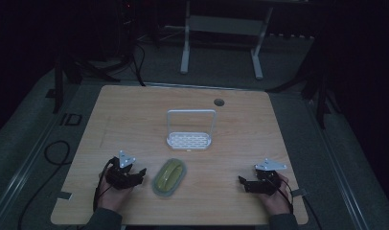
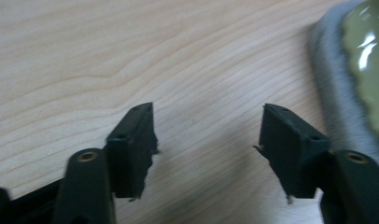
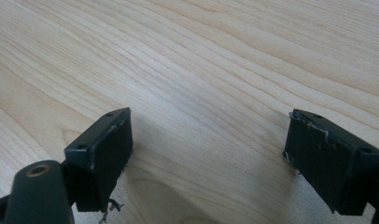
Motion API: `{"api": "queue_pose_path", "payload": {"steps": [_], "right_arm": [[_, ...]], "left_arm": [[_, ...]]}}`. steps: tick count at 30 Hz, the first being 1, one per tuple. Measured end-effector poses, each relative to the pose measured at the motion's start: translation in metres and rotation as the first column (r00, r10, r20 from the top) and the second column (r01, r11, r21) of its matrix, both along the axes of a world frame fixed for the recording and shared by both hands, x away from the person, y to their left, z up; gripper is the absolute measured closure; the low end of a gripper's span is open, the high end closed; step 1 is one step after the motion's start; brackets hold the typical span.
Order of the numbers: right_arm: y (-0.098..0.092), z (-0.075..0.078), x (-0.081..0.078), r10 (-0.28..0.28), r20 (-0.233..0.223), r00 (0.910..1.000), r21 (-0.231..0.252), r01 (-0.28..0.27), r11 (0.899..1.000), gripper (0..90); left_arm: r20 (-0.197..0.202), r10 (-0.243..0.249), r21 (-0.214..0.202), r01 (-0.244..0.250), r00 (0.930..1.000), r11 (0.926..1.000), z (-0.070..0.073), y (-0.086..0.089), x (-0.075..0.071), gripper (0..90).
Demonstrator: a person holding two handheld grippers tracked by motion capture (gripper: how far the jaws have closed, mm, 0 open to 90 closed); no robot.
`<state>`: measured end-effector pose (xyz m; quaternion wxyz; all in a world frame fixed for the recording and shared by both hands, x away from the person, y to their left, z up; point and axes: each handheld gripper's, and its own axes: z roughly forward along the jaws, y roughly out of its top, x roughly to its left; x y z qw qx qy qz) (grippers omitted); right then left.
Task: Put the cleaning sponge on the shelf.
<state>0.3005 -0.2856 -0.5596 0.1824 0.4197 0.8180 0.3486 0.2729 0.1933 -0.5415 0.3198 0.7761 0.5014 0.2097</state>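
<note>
The dish (image 1: 170,176) (green, oval, on a grey mat (image 1: 160,188)) lies near the counter's (image 1: 135,120) near edge, about midway between its two near corners. Its long axis runs from the near edge toward the far edge, tilted slightly right. The left hand-held gripper (image 1: 141,173) rests just beside the dish's left flank, jaws spread wide with nothing between them; in the left gripper view the dish (image 2: 369,70) sits just right of the jaws. The right hand-held gripper (image 1: 243,183), also wide and empty, lies well apart toward the near right corner. The left is plainly nearer. A white rack (image 1: 190,139) stands beyond the dish, toward the counter's middle.
</note>
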Motion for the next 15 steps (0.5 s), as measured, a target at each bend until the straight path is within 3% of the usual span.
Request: {"api": "queue_pose_path", "payload": {"steps": [6, 15], "right_arm": [[0.000, 0.000, 0.000, 0.000, 0.000, 1.0000, 0.000, 0.000, 1.000, 14.8], [0.000, 0.000, 0.000, 0.000, 0.000, 1.0000, 0.000, 0.000, 1.000, 14.8]], "left_arm": [[-0.011, 0.006, -0.059, -0.007, 0.9999, 0.9982, 0.010, 0.002, -0.002, 40.2], [-0.008, -0.005, -0.092, 0.004, 1.0000, 0.9958, 0.027, 0.000, -0.005, 48.0]]}}
